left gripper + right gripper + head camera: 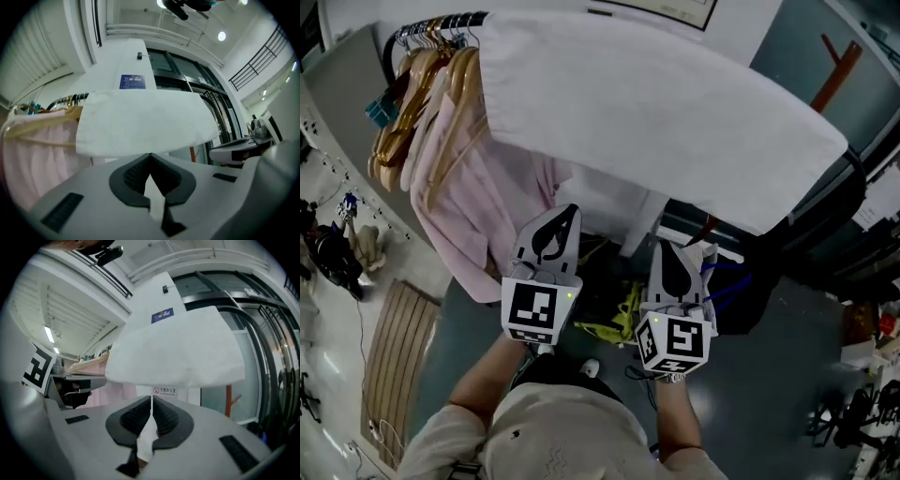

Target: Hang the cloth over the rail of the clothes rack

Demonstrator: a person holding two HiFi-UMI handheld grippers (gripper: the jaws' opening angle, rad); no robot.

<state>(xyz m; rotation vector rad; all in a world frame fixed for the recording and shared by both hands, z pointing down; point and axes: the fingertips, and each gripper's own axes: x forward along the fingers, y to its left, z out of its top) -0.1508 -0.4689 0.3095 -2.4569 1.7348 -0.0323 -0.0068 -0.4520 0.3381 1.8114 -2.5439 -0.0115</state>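
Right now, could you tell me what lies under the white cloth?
The white cloth hides the rail beneath it; only its left end, with wooden hangers and pink garments, shows.

White cloth, draped flat over rail

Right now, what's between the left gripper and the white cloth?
Nothing: only open air separates the left gripper from the white cloth, seen in the left gripper view.
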